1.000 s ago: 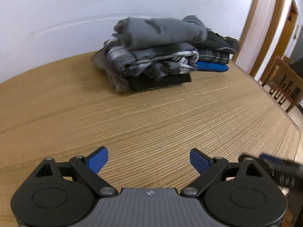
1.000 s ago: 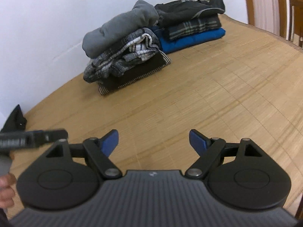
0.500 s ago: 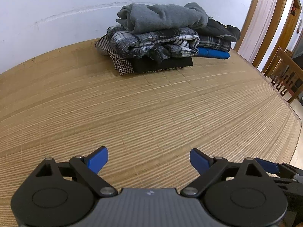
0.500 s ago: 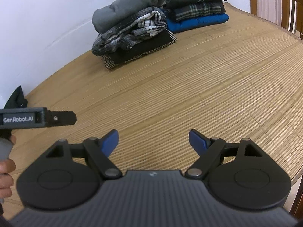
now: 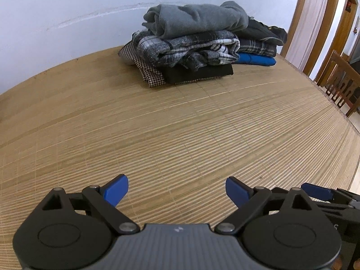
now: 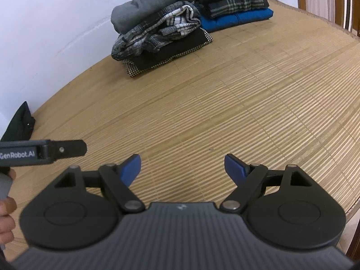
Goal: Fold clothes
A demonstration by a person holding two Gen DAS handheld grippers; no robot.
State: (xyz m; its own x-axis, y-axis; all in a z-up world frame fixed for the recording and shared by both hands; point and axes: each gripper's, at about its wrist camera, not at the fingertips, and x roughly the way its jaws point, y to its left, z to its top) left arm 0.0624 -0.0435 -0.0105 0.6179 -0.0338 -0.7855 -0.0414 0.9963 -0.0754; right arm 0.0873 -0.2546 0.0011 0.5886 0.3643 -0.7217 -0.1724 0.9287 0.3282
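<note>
Two stacks of folded clothes sit at the far edge of the bamboo-mat table (image 5: 180,123). The nearer stack has a grey sweatshirt (image 5: 198,20) on top of a plaid shirt (image 5: 189,49) and a black houndstooth garment (image 5: 175,74). The stack behind it has a dark jacket, a plaid shirt and a blue garment (image 5: 256,59). Both stacks show in the right wrist view, with the grey sweatshirt (image 6: 153,6) and the blue garment (image 6: 236,18). My left gripper (image 5: 177,190) is open and empty, far from the clothes. My right gripper (image 6: 182,167) is open and empty too.
A white wall runs behind the table. A wooden chair (image 5: 342,85) and door frames stand to the right. A dark cloth (image 6: 20,123) lies at the table's left edge. The left gripper's body (image 6: 40,151) shows to the left of the right gripper.
Both grippers have risen and pulled back a little from the stacks, so more of the table shows. Both stay open and empty.
</note>
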